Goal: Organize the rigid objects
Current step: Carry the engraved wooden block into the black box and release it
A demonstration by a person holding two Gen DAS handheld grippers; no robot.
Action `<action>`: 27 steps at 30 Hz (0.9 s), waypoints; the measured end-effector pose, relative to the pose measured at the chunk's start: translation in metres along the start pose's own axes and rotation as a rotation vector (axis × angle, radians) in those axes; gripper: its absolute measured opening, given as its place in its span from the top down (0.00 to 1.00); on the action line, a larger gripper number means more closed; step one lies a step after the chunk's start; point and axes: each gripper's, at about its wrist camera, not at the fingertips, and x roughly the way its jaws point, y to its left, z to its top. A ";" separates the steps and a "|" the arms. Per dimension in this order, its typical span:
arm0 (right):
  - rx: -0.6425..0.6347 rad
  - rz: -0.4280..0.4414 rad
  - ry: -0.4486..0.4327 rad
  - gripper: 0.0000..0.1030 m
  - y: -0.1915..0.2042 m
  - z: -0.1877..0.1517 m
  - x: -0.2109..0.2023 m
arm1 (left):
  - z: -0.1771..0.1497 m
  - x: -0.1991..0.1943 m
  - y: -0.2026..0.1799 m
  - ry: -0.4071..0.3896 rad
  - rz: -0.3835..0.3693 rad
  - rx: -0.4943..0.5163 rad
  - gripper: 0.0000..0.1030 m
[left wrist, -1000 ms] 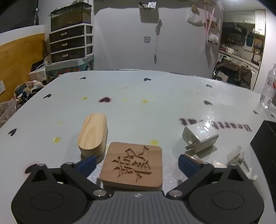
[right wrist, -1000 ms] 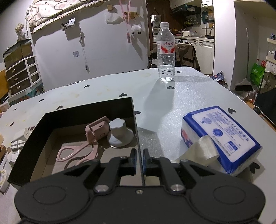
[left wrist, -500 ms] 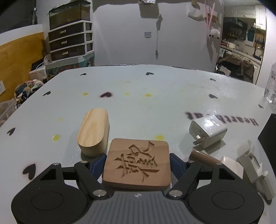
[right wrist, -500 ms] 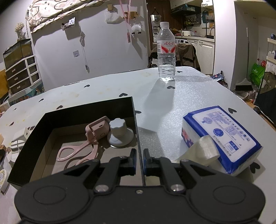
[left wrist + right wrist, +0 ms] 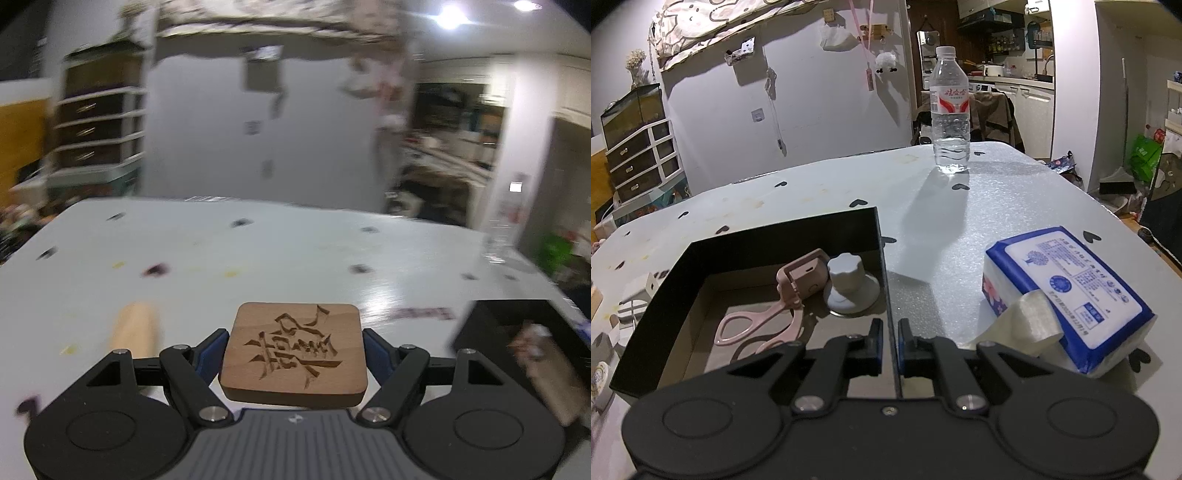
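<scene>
The left tongs (image 5: pixel 295 349) held a carved wooden block (image 5: pixel 295 354) by its two side edges, flat and carved face up, lifted clear of the desk (image 5: pixel 258 258). The black box (image 5: pixel 517 332) lay ahead and to the right of the block, its open top showing in the blurred left view, so the carry probably had to swing rightward before lowering. The right tongs (image 5: pixel 890 345) were nearly closed, pinching the right wall of the box (image 5: pixel 882 266) and steadying it. Inside lay a pink scissor-like tool (image 5: pixel 768 317) and a white knob (image 5: pixel 849 284). A rounded wooden piece (image 5: pixel 135 330) lay on the desk to the left.
</scene>
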 end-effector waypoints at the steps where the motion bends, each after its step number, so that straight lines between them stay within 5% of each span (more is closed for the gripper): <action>1: 0.000 0.002 0.000 0.92 0.000 0.000 0.000 | 0.003 -0.001 -0.008 -0.002 -0.041 0.021 0.25; 7: -0.005 0.012 0.001 0.92 -0.001 0.000 0.000 | 0.015 0.009 -0.076 0.036 -0.306 0.245 0.25; 16: -0.001 0.037 -0.002 0.92 -0.005 0.001 0.000 | 0.011 0.028 -0.181 0.099 -0.547 0.652 0.25; 27: 0.003 0.075 -0.002 0.92 -0.012 0.000 0.000 | -0.003 0.079 -0.261 0.213 -0.635 0.957 0.25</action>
